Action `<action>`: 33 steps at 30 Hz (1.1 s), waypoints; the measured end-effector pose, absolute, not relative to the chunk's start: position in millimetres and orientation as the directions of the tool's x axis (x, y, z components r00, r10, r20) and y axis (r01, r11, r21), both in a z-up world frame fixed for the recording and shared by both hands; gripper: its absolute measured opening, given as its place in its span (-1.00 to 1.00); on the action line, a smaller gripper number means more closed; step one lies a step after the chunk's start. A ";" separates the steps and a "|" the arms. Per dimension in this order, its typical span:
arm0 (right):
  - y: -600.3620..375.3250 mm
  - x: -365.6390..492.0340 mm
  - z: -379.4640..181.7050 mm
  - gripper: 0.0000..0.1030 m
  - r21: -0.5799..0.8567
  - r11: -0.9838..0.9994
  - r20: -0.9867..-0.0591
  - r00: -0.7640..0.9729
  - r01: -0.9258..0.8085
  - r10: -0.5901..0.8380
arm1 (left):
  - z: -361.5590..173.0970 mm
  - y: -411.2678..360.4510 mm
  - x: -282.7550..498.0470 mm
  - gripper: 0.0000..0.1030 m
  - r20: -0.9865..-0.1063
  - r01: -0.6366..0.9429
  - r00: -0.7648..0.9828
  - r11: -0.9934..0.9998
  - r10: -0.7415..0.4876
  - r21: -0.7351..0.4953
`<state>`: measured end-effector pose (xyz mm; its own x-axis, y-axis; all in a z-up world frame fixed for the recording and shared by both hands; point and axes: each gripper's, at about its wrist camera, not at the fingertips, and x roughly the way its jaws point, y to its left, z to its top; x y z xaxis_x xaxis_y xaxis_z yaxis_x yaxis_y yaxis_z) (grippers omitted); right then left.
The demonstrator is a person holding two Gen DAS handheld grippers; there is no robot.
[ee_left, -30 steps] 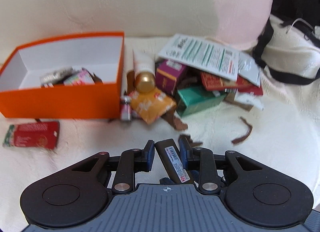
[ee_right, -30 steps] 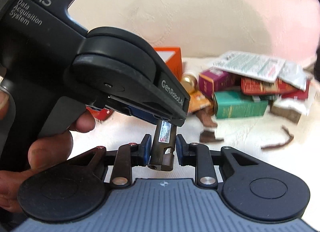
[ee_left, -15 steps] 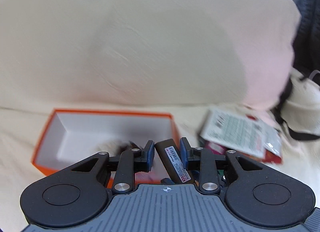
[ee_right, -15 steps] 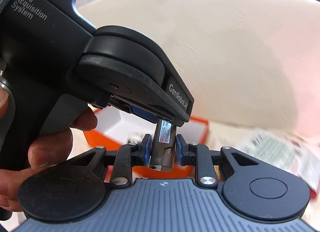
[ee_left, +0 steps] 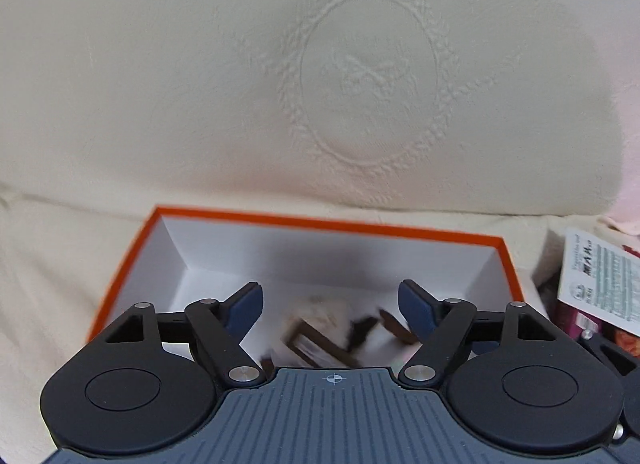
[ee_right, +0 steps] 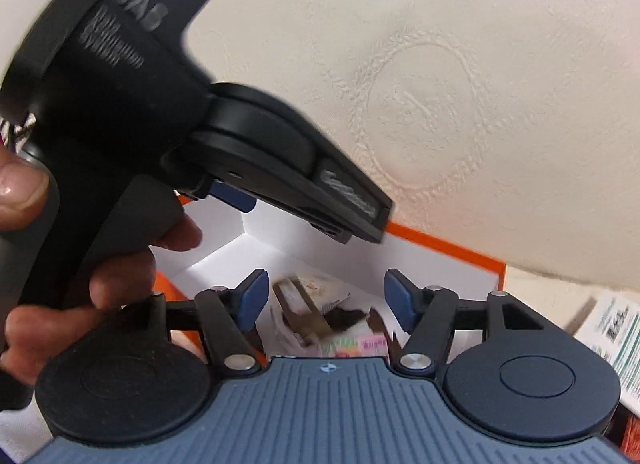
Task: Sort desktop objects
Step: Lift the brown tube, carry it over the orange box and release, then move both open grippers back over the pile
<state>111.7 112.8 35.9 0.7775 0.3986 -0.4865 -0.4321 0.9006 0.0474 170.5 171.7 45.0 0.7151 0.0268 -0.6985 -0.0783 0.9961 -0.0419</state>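
Cream embossed cushion (ee_left: 360, 75) fills the background behind my orange box (ee_left: 328, 223). Both my left gripper (ee_left: 330, 306) and right gripper (ee_right: 326, 300) hang over it, jaws spread wide, holding nothing. Brown stick thing (ee_left: 320, 344) lies blurry inside the box among wrappers.

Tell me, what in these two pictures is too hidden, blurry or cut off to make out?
- Left wrist view: things inside the orange box are motion-blurred; only a brown slab shows. The left gripper body covers the box's near part.
- Left wrist view: the printed sachet is cut by the right edge; its text is too small.
- Right wrist view: the hand and left gripper hide the box's left side.
- Right wrist view: below the right gripper, the packets blur together.
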 end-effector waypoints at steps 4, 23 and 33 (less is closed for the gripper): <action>72.2 79.2 43.4 0.24 0.129 0.911 -0.455 0.793 -0.392 0.405 | 49.6 154.9 138.0 0.65 -0.690 -0.066 0.724 0.997 0.025 -0.033; -90.0 -94.0 -7.8 0.38 0.157 0.980 -0.554 0.811 -0.118 0.187 | -10.6 -25.6 49.6 0.62 -0.776 0.134 0.607 0.985 -0.171 -0.112; -112.2 -86.0 -21.4 0.42 0.128 0.988 -0.582 0.800 -0.086 0.145 | -39.8 -35.2 70.6 0.62 -0.816 0.064 0.563 0.992 -0.128 -0.112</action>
<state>-86.0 -112.2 -21.4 0.8003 0.1449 -0.5819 -0.0856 0.9880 0.1284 70.6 -35.2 -39.8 0.5633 -0.1282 -0.8163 0.0642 0.9917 -0.1115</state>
